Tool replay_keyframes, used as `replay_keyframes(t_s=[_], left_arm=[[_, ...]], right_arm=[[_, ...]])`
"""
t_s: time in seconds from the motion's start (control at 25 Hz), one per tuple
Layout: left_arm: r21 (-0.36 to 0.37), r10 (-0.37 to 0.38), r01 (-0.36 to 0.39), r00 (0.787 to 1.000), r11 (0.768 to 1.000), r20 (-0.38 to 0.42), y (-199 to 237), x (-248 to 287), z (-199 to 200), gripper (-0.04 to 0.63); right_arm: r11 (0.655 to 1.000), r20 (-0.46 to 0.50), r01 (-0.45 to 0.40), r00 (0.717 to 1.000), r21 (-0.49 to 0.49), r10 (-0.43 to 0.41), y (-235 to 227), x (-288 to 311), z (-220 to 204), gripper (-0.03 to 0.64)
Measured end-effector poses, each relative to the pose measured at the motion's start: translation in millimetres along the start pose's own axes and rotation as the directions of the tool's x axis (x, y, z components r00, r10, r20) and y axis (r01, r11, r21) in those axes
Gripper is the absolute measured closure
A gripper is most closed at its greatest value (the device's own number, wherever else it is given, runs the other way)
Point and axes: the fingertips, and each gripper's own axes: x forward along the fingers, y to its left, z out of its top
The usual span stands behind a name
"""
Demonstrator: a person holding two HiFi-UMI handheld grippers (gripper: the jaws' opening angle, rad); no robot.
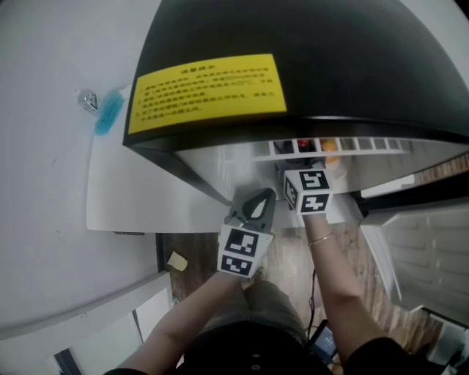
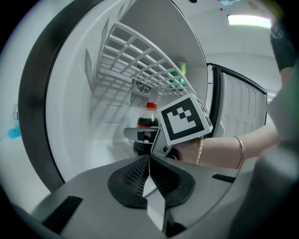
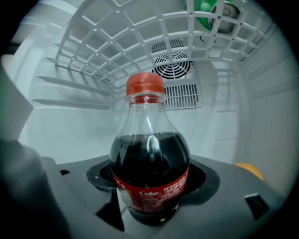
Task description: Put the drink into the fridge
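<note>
**Fridge** [image 1: 308, 51]. Black-topped cabinet carrying a yellow label [image 1: 207, 90]. Its door [image 2: 243, 105] stands open at the right of the opening. The white cavity is bare on the left and at the back, apart from a fan grille [image 3: 175, 70] on the rear wall.

**Wire shelf** [image 3: 117, 42]. Spans the cavity above the bottle, with a green can [image 3: 212, 11] lying on it towards the back right.

**Right gripper** [image 2: 142, 136]. Reached into the cavity, with its jaws clamped on the lower body of the cola bottle [image 3: 150, 158] at the label band.

**Left gripper** [image 2: 149, 179]. Held at the mouth of the fridge, just beside the right hand, jaws pressed together on nothing.

**Cola bottle.** Upright inside the fridge beneath the wire shelf, red cap clear of the bars. Whether its base touches the fridge floor cannot be told, as the jaws hide it.

**Orange object** [image 3: 247, 169]. Low at the right, near the bottle; its kind is unclear.

**Hazards (judged).**
- Opening the jaws before the base sits flat would probably tip the bottle.
- Any upward drift could knock the cap against the shelf bars.
- Drift to the right could nudge the orange object.

**Room.** Free space lies to the left and rear. The way out is crowded by the left gripper and bounded on the right by the door edge.
</note>
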Motion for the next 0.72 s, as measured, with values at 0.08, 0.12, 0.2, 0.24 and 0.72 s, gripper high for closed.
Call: replay_keyframes(t_s=[0.08, 0.12, 0.2, 0.24, 0.72], left_arm=[[0.002, -0.003, 0.003, 1.0, 1.0, -0.002, -0.4, 0.3, -0.1, 0.589], [0.003, -0.004, 0.004, 1.0, 1.0, -0.003, -0.7, 0.3, 0.1, 0.589], [0.007, -0.006, 0.006, 1.0, 1.0, -0.002, -1.2, 0.1, 1.1, 0.589], [0.007, -0.006, 0.006, 1.0, 1.0, 0.0, -1.2, 0.0, 1.8, 0.589], [0.001, -0.025, 0.025, 0.999, 1.0, 0.019, -4.6, -3.1, 13.9, 0.588]], right_arm=[[1.0, -0.011, 0.003, 1.0, 0.006, -0.003, 0.1, -0.2, -0.9, 0.285], [1.0, -0.014, 0.003, 1.0, 0.012, -0.003, 0.0, -0.5, -1.3, 0.285], [1.0, -0.021, 0.003, 1.0, 0.021, -0.002, -0.4, -1.4, -2.1, 0.284], [1.0, -0.025, 0.005, 1.0, 0.025, -0.004, -0.9, -2.2, -2.7, 0.284], [0.999, -0.072, 0.027, 0.997, 0.031, -0.024, -2.5, -24.6, -12.1, 0.282]])
